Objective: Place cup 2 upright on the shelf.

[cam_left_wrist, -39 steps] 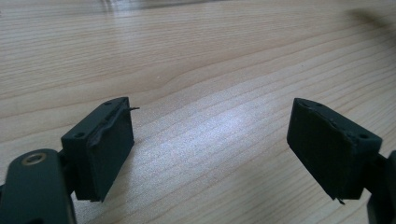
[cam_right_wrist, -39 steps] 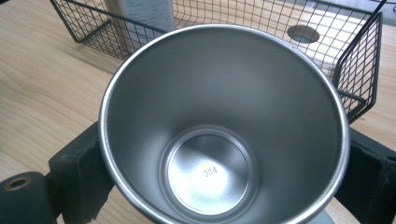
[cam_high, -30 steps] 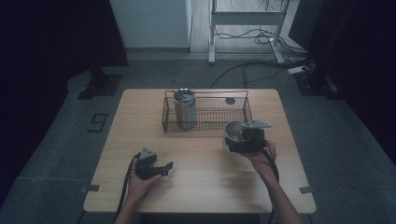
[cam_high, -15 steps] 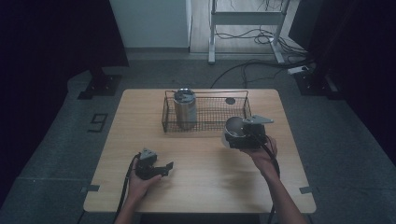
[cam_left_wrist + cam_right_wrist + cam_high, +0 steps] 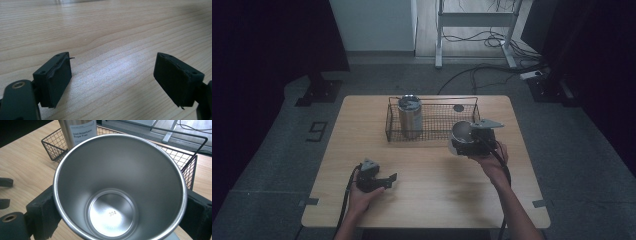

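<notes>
While the right gripper (image 5: 460,141) clamps the steel cup (image 5: 117,187) by its sides, cup mouth facing back along the jaws, it has crept slightly toward the wire basket (image 5: 432,134) just ahead, so drop-in looks next. The basket holds one upright can (image 5: 410,116), ahead-left of the gripper, with room beside it. The left gripper (image 5: 388,179) rests on the table (image 5: 437,200), jaws apart, nothing between.

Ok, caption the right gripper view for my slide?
Right claw grips an empty steel cup by its sides, near a wire basket holding a labelled can.
</notes>
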`<action>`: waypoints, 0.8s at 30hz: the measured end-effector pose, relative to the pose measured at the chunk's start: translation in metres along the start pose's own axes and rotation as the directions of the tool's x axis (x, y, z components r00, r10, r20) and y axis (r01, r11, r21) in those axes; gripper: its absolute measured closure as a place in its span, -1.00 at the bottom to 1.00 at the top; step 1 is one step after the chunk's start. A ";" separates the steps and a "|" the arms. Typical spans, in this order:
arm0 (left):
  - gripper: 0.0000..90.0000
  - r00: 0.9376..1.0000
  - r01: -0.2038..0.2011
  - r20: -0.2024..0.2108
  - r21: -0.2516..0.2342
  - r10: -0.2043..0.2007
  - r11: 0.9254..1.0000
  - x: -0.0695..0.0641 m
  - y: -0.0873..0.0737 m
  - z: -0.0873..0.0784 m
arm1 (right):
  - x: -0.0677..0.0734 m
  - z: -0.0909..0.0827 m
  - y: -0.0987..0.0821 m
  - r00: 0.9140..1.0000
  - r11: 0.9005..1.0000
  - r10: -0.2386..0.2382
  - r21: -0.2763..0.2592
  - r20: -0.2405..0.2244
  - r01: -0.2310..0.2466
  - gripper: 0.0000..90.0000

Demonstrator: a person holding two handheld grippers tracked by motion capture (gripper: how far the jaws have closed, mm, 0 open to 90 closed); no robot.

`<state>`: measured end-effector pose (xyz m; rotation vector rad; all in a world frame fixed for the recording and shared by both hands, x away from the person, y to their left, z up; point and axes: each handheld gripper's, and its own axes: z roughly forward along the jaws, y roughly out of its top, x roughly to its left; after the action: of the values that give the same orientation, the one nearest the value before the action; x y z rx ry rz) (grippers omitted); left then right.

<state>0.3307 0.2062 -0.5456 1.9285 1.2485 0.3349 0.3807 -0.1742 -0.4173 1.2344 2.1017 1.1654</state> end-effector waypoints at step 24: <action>-0.66 1.000 0.004 0.001 0.004 -0.004 1.000 0.002 0.000 -0.001 | -0.002 -0.002 0.032 1.000 1.000 -0.006 -0.024 -0.022 0.005 -0.85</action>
<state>0.3309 0.2079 -0.5457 1.9288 1.2527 0.3295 0.3958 -0.1692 -0.3897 1.2094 2.1002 1.2035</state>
